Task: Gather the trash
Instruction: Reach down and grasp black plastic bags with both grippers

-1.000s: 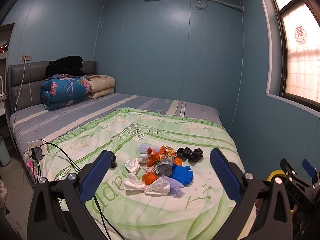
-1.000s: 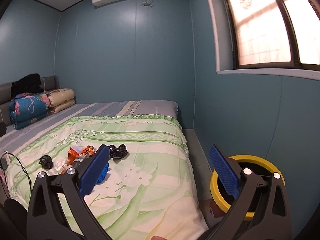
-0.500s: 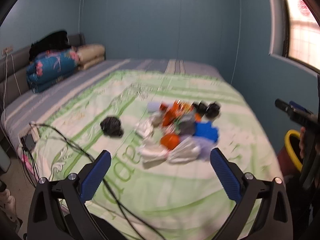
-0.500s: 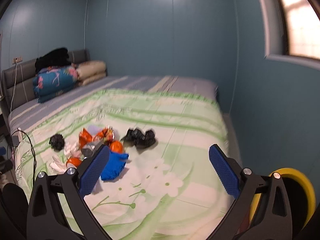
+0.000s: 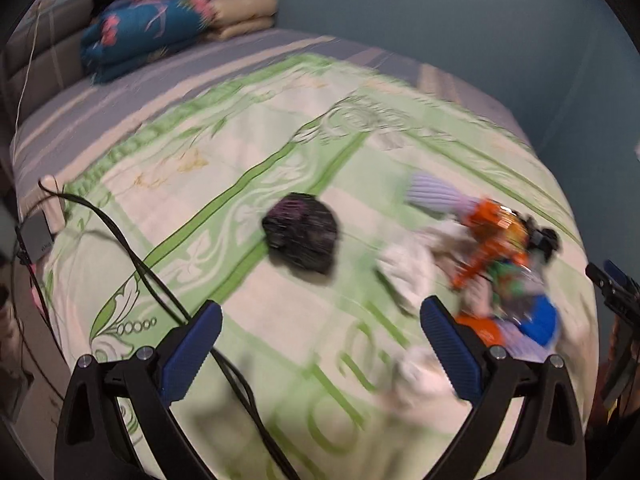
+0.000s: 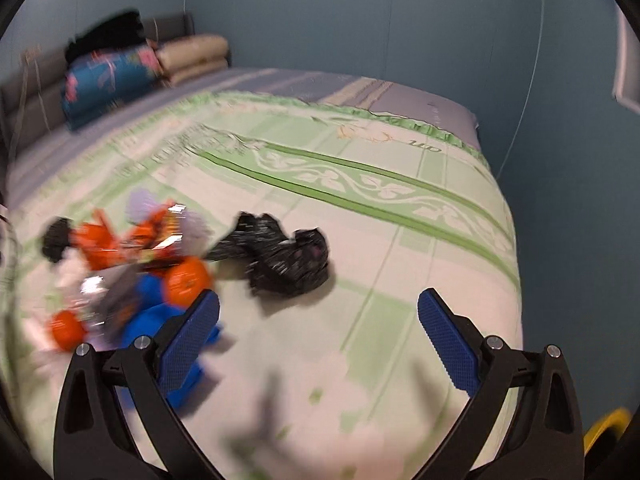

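The trash sits on the green bedspread (image 5: 280, 152): a lone black crumpled bag (image 5: 301, 233) apart from the main heap (image 5: 492, 264) of orange wrappers, white tissue and blue scraps, with another black bag (image 6: 286, 254) just beside that heap. Your left hand-held gripper (image 5: 318, 346) hangs wide open and empty, lined up with the lone bag, probably because it is easiest to take cleanly. Your right hand-held gripper (image 6: 318, 344) is equally spread, holding nothing, above the second bag. The yellow-rimmed bin (image 6: 604, 426) waits at the bedside.
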{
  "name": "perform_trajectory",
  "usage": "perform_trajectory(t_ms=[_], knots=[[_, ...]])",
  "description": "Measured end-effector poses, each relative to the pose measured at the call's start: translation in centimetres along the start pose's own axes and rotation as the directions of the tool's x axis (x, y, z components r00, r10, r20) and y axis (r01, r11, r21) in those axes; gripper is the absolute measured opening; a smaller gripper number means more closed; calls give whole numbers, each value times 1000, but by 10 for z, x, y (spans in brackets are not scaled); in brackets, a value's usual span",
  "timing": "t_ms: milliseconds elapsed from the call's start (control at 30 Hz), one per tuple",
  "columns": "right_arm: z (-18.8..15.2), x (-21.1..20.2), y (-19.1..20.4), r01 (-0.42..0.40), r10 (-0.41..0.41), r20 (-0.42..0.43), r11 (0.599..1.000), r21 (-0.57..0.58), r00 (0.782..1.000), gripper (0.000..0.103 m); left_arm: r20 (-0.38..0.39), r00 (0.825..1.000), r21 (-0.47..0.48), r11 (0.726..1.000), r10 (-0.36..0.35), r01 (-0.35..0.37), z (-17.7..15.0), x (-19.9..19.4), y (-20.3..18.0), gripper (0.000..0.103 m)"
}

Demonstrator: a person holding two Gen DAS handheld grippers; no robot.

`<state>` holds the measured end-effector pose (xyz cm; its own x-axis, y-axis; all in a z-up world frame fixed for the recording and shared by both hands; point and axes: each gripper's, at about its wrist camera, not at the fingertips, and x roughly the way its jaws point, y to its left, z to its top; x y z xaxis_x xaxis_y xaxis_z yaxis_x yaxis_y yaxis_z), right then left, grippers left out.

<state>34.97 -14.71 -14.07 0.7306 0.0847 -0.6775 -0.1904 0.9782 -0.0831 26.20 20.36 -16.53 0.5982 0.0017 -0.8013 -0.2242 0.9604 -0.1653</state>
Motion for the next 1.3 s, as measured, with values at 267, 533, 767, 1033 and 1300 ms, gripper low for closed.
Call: perform_trajectory(t_ms=[267, 533, 767, 1033, 1300], knots=[[26, 68, 19, -35, 32, -102, 999, -30, 994, 95, -69, 998, -113, 994, 1, -9, 29, 50, 27, 96], [30, 101, 33, -33, 24, -160, 998, -50, 987, 76, -110, 993, -50, 997, 51, -57, 37, 88, 16, 85], [25, 111, 36, -34, 29, -172, 999, -28, 985, 51, -139, 987, 19, 997, 79, -77, 26, 104, 2, 37], [29, 86, 33, -32, 32, -134, 999, 2, 991, 32, -106, 993, -10, 999, 45, -47, 31, 91, 6, 27], [37, -1, 7, -75, 76, -10, 996, 40, 997, 32, 17, 999, -9, 1000, -27, 27, 40, 25, -3, 26]])
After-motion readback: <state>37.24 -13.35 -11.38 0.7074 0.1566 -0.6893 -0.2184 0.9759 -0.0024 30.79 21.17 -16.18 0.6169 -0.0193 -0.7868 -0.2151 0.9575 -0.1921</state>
